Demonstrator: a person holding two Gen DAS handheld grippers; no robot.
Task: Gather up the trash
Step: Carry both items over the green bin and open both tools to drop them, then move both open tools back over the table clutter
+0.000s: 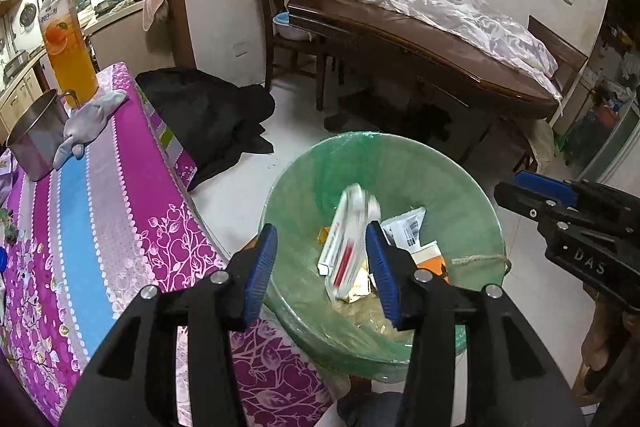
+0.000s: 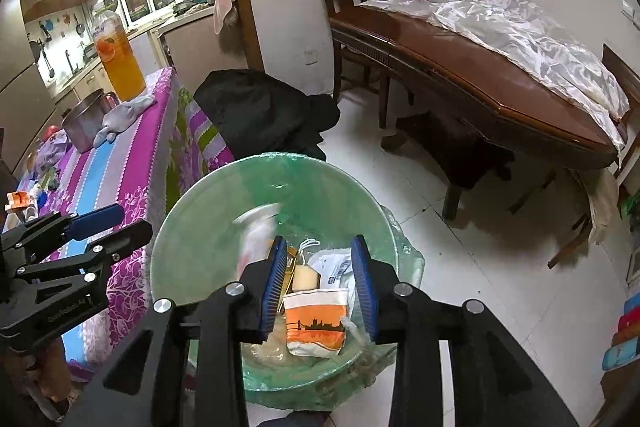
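Both wrist views angled down, close, sharing green-lined bin [image 1: 384,163]

Both the left gripper [image 1: 322,267] and the right gripper [image 2: 320,283] are built from black angular plastic arms. Silver round screws are set at the joints. The jaws are faced with blue ribbed pads. White lettering is printed on the bodies.
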